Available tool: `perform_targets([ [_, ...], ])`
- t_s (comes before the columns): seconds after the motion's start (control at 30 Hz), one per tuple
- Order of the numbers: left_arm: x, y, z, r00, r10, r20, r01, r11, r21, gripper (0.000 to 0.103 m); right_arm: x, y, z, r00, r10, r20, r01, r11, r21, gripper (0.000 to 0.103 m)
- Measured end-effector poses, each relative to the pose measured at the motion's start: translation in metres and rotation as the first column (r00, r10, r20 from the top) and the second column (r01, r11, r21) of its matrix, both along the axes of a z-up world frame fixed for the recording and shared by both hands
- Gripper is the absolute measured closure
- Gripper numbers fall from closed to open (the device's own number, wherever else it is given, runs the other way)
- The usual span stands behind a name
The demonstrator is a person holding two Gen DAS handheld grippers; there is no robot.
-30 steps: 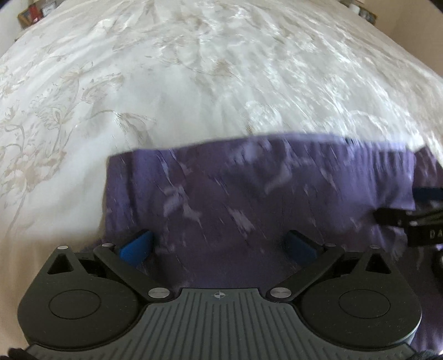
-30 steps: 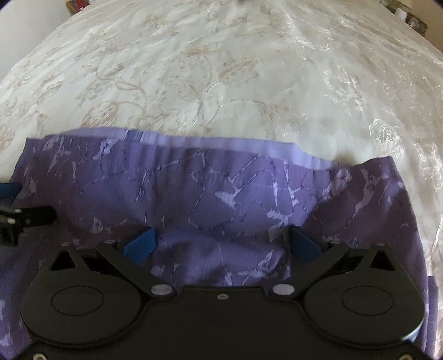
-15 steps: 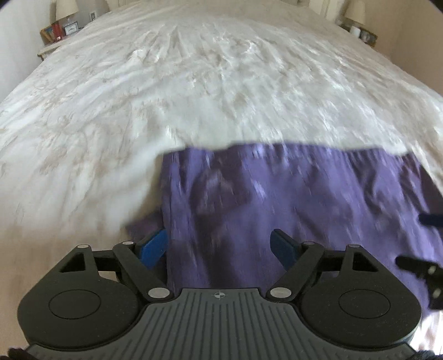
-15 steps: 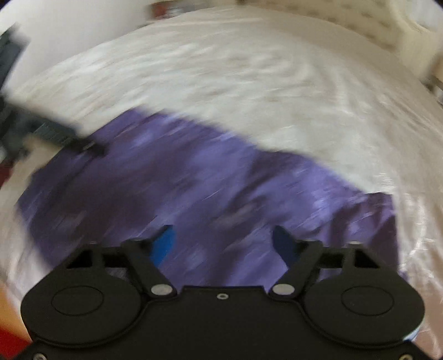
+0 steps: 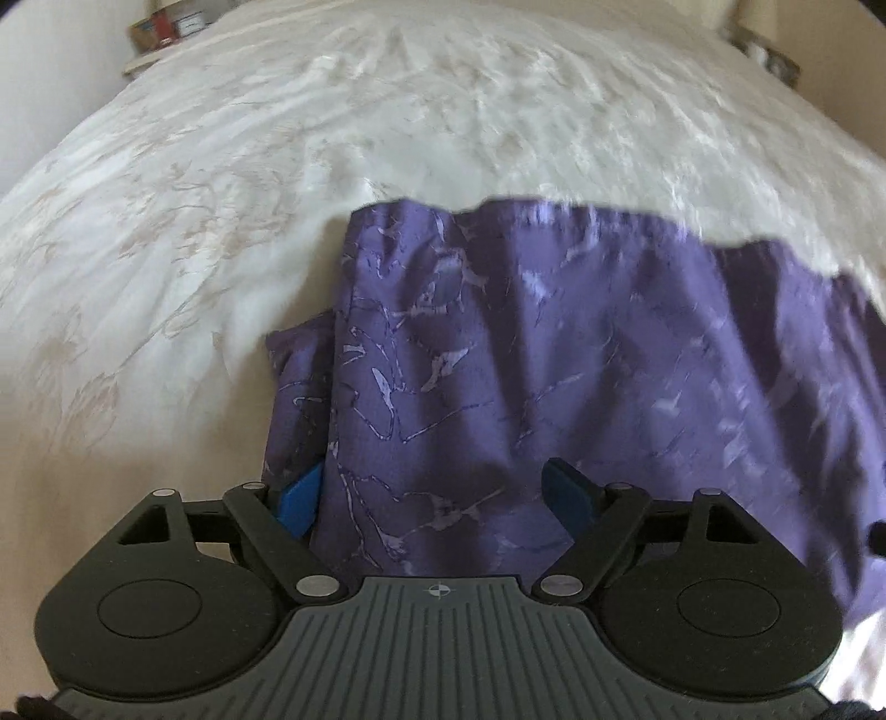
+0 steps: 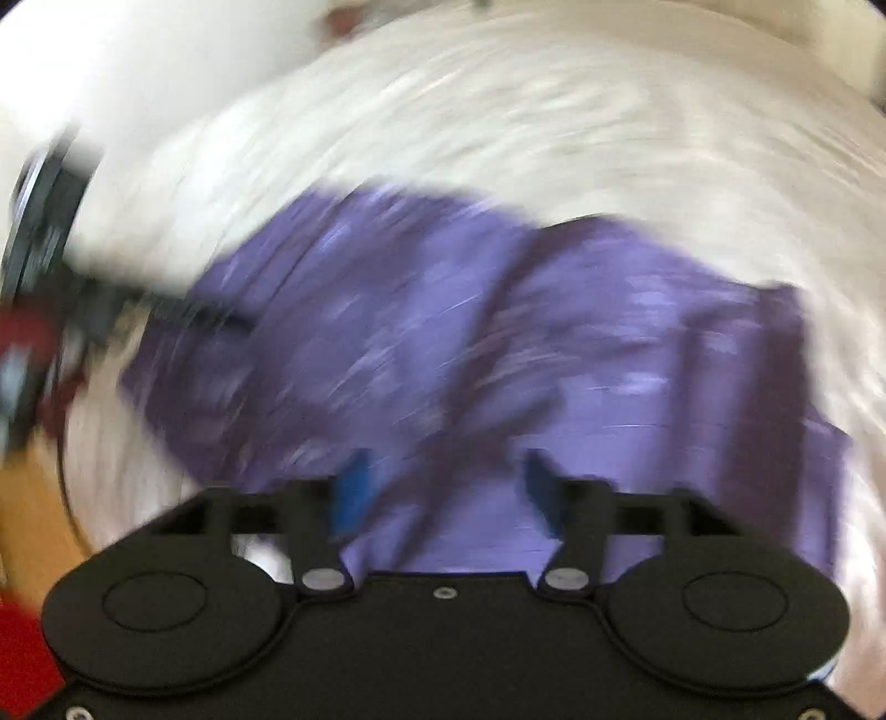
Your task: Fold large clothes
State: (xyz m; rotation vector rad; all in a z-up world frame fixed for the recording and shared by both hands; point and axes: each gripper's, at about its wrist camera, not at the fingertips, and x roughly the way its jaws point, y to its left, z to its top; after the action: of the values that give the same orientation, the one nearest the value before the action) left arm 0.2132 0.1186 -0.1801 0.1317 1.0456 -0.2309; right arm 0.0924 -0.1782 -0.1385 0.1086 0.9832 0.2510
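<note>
Left wrist view: low over the near edge of the bed (image 5: 232, 183), facing along the gripper fingers (image 5: 570, 495) toward the far edge, close above the purple garment (image 5: 554, 354). Right wrist view: similar low stance, heavily blurred, facing across the same garment (image 6: 443, 332). Shared by both: garment and the pale bedspread beyond.

White bedspread (image 5: 288, 183) with faint beige floral embroidery is spread over the bed, filling the left wrist view from 9 through 12 to 3 o'clock. A nightstand edge (image 5: 145, 61) carrying a red box (image 5: 161, 25) is seen at 11 o'clock, small items too blurred to identify. More clutter (image 5: 772, 55) is seen at 1 o'clock, unidentifiable. In the right wrist view the same bedspread (image 6: 554, 122) is heavily motion-blurred; a red patch (image 6: 19, 648) is seen at 8 o'clock, identity unclear.
</note>
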Motion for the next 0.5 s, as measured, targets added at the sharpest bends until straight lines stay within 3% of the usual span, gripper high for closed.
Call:
perform_targets([
  [0.13,-0.015,-0.015,0.022,0.997,0.066,0.043,-0.065,0.997,-0.039,0.021,-0.012,-0.074,0.013,0.976,-0.217,0.005,0.215,0.972,0.099,0.016],
  [0.2,-0.019,-0.025,0.028,0.995,0.086,0.049,-0.083,0.995,-0.064,0.021,-0.017,-0.104,0.007,0.962,-0.273,-0.027,0.274,0.953,0.126,0.007],
  [0.27,-0.021,-0.037,0.033,0.994,0.097,0.044,-0.092,0.992,-0.09,0.02,-0.02,-0.133,-0.003,0.942,-0.328,-0.068,0.335,0.931,0.147,0.007],
  [0.4,-0.031,-0.057,0.043,0.99,0.125,0.072,-0.119,0.989,-0.083,0.02,-0.018,-0.171,-0.026,0.913,-0.367,-0.179,0.4,0.89,0.218,0.007],
  [0.5,-0.041,-0.059,0.047,0.983,0.158,0.097,-0.152,0.986,-0.066,0.02,-0.017,-0.182,-0.04,0.91,-0.346,-0.227,0.401,0.872,0.279,0.007],
])
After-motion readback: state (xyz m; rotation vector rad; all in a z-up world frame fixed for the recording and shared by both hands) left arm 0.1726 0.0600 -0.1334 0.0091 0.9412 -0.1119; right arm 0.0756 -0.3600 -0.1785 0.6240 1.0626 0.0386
